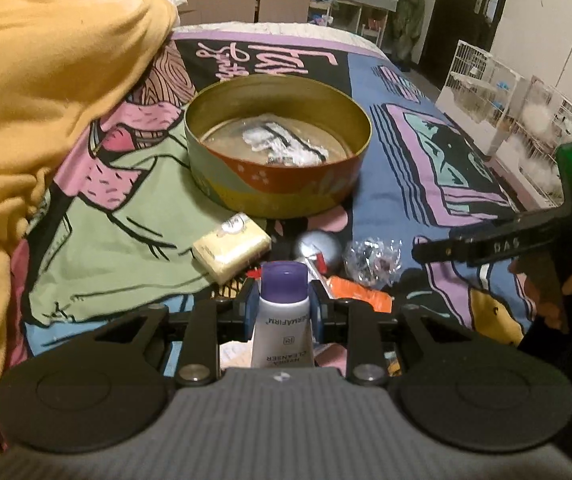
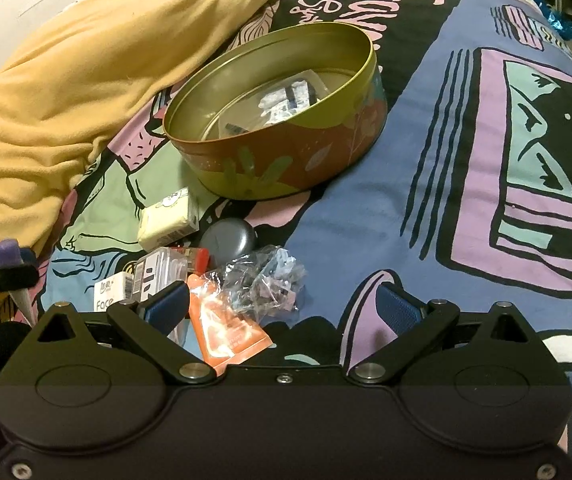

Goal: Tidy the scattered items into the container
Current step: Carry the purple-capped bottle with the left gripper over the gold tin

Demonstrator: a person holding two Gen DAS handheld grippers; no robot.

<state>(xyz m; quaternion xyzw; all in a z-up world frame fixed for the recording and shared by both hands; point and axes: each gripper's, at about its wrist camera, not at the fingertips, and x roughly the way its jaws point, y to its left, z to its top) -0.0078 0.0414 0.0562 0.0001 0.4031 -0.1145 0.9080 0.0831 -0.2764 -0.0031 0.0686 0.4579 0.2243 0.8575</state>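
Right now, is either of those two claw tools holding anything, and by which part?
The left gripper clamps a white plastic tube with a purple cap just below the cap. The right gripper is open and empty.

Open bedspread (image 2: pixel 365 208) right of tin (image 2: pixel 282 160), yellow blanket (image 2: pixel 66 92) crowding its left, clutter in front

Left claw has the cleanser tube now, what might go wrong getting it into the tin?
The left claw pinches the tube just below its purple cap, so the long body could swing or slip. The round tin sits on a soft bedspread and looks tilted in the right wrist view; a bump on its rim could tip it.
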